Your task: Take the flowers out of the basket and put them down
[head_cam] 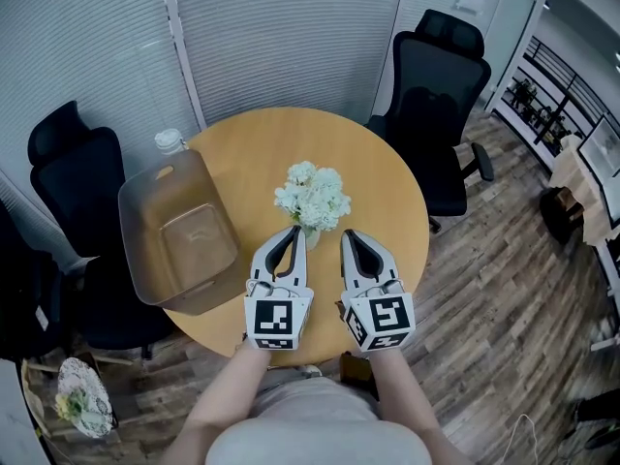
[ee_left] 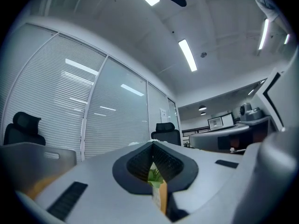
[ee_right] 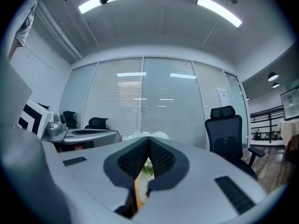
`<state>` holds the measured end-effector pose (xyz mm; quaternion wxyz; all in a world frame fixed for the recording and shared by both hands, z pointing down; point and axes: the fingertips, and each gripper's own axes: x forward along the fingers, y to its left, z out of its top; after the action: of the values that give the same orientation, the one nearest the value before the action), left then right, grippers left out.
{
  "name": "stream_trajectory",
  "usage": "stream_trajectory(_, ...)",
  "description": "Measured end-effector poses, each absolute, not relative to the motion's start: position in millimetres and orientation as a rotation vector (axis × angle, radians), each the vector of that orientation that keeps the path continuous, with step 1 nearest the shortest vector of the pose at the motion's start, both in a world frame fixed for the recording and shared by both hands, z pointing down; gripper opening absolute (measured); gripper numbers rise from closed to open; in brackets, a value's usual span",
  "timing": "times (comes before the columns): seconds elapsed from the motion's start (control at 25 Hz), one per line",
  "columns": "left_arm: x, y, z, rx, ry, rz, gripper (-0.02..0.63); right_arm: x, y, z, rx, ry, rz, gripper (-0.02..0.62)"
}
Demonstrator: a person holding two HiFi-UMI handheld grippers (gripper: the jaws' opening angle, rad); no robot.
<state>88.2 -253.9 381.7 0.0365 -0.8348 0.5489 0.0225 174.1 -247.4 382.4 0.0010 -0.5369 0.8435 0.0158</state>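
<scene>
A bunch of white flowers (head_cam: 312, 197) with green leaves stands upright near the middle of the round wooden table (head_cam: 387, 182). The translucent brown basket (head_cam: 136, 216) sits empty at the table's left, hanging over the edge. Both grippers lie side by side at the near edge, pointing at the flowers. My left gripper (head_cam: 295, 231) is shut, its tip just left of the bunch's base, with nothing between the pads. My right gripper (head_cam: 347, 234) is shut and empty too, just right of the base. In the left gripper view a green leaf (ee_left: 154, 175) shows behind the closed tips (ee_left: 153, 144).
A clear bottle (head_cam: 170, 141) stands behind the basket. Black office chairs (head_cam: 436, 95) (head_cam: 73, 172) stand at the table's far right and left. Window blinds (head_cam: 291, 37) run along the back. A small white holder with flowers (head_cam: 82, 400) sits low at the left, off the table.
</scene>
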Motion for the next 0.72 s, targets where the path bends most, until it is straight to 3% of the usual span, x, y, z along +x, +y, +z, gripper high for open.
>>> stream_trajectory(0.72, 86, -273, 318, -2.572, 1.588, 0.177, 0.005, 165, -258, 322, -1.699, 2.573, 0.226, 0.023)
